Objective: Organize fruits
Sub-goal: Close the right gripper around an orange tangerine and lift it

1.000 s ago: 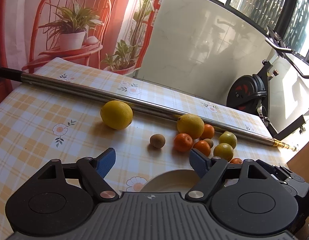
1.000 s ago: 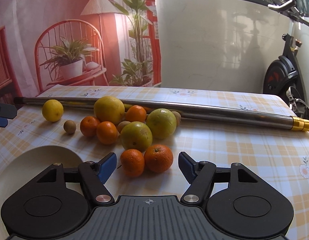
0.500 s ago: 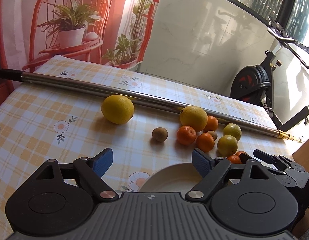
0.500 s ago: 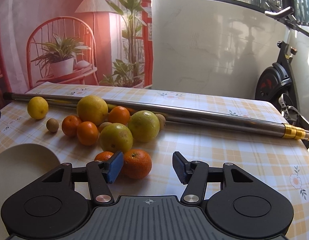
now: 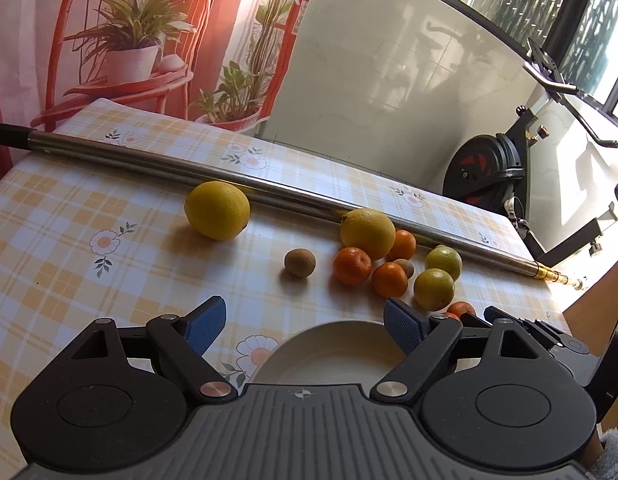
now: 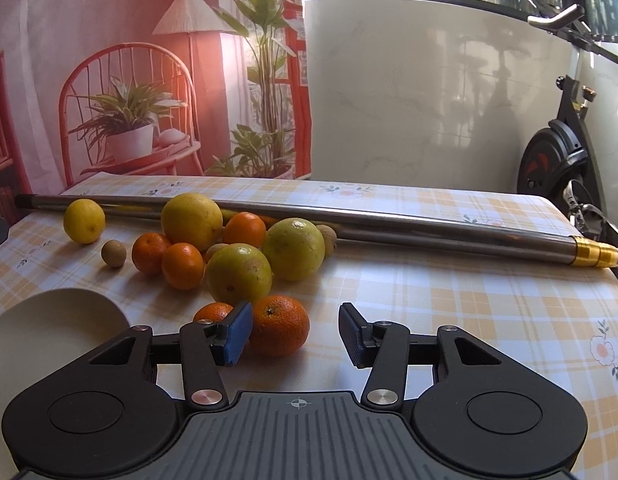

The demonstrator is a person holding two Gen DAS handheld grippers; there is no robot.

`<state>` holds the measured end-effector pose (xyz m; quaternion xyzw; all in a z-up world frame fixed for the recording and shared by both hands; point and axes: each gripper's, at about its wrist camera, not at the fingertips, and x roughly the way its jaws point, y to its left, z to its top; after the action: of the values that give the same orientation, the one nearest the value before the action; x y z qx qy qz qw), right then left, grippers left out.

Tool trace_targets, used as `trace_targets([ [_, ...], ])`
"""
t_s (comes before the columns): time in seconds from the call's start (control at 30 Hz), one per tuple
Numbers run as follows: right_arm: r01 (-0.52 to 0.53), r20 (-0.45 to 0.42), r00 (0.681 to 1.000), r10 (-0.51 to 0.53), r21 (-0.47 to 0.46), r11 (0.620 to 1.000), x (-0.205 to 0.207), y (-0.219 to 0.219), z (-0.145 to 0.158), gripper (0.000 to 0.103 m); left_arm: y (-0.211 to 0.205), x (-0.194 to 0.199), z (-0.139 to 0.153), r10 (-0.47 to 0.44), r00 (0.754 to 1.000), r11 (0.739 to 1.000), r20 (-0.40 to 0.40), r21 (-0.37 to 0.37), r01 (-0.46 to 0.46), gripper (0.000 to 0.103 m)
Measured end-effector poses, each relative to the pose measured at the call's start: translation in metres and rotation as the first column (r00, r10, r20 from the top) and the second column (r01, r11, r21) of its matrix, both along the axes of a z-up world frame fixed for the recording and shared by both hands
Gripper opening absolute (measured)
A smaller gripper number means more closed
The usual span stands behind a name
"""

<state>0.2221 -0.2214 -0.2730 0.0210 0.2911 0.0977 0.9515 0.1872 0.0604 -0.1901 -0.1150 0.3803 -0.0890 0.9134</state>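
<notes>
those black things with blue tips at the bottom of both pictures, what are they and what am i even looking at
They are hand-held grabbers; a person holds one in each hand, and each carries a camera looking along its two fingers. One picture comes from the left gripper, the other from the right gripper. Both are open and hold nothing. On the checked tablecloth lie lemons, small oranges, greenish citrus, little brown fruits, a long metal pole and a pale plate. The right gripper's fingers sit either side of one orange, not closed on it. The left gripper hovers above the plate.
</notes>
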Motion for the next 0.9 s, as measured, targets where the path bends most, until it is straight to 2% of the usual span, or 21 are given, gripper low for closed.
trace_targets([
  [0.2, 0.006, -0.010, 1.000, -0.006, -0.019, 1.000, -0.004, 0.000, -0.001, 0.044, -0.009, -0.004, 0.002, -0.021, 0.999, 0.998, 0.029, 0.064, 0.019, 0.088],
  [0.3, 0.015, -0.022, 1.000, -0.015, 0.007, 1.000, -0.004, -0.004, -0.003, 0.044, -0.010, -0.004, 0.002, -0.024, 0.999, 0.997, 0.025, 0.067, 0.023, 0.088],
  [0.47, -0.025, -0.014, 1.000, 0.024, -0.032, 0.999, 0.006, 0.006, -0.004, 0.044, -0.008, -0.005, 0.001, -0.014, 1.000, 0.997, 0.020, 0.072, 0.013, 0.088],
  [0.57, -0.066, -0.042, 0.997, 0.064, -0.067, 0.996, 0.015, 0.018, -0.007, 0.038, -0.006, -0.005, 0.001, -0.006, 1.000, 0.997, 0.019, 0.071, 0.005, 0.088],
  [0.63, -0.074, -0.036, 0.997, 0.071, -0.077, 0.994, 0.017, 0.021, -0.007, 0.038, -0.005, -0.005, 0.000, 0.000, 1.000, 0.998, 0.015, 0.070, -0.001, 0.088],
  [0.9, -0.055, -0.041, 0.998, 0.054, -0.021, 0.998, 0.014, 0.013, -0.009, 0.034, -0.008, -0.004, -0.004, 0.002, 1.000, 0.998, -0.006, 0.067, -0.001, 0.088],
])
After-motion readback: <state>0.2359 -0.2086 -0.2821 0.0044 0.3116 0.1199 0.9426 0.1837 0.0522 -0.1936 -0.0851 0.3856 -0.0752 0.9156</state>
